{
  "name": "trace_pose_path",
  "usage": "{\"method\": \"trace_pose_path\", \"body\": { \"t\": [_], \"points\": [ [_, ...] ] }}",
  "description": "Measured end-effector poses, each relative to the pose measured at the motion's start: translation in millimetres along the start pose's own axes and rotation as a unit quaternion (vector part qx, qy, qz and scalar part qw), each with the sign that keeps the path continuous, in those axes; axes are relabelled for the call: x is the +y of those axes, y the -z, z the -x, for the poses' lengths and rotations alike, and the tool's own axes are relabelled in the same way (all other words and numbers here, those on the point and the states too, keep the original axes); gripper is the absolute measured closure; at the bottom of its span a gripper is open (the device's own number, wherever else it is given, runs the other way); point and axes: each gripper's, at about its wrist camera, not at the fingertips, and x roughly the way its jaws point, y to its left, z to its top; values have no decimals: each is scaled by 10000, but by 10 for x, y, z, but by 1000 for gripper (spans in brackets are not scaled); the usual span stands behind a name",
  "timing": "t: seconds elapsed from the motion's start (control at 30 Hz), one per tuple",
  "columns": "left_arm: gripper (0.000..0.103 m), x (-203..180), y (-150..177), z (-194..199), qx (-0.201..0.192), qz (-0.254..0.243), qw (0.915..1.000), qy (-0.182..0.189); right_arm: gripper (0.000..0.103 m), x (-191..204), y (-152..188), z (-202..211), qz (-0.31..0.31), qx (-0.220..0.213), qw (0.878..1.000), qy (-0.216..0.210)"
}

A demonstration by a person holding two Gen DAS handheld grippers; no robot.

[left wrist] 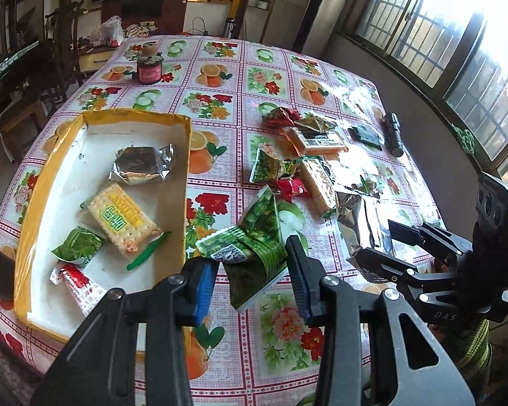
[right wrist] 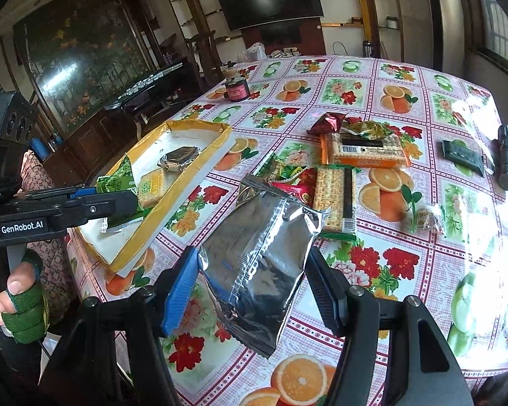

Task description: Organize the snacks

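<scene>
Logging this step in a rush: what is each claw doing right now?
Left claw: closed on a green snack packet.
Right claw: closed on a silver foil packet.

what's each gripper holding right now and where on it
The left gripper pinches a green snack packet by its lower, crumpled end. The right gripper clamps a silver foil pouch across its lower middle, by the side edges.

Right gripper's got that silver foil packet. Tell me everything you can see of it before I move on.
The silver foil packet is a flat, crinkled, shiny pouch with crimped end seals and a long back seam; no printing shows on the visible side. It looks sealed and only slightly puffed. It hangs tilted between the right gripper fingers, blue pad at one edge and black pad at the other, lifted above the fruit-patterned tablecloth, apart from the other snacks.
</scene>
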Motion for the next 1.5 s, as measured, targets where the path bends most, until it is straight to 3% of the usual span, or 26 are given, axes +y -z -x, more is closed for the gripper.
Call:
{"method": "trace_pose_path", "body": {
  "t": [0.8,1.5],
  "points": [
    [62,551,74,276,-283,417,9986,-180,39,498,-229,-183,340,-77,9992,-217],
    [62,933,102,243,-252,701,9965,-388,39,802,-386,-499,568,52,9972,-483]
  ]
}}
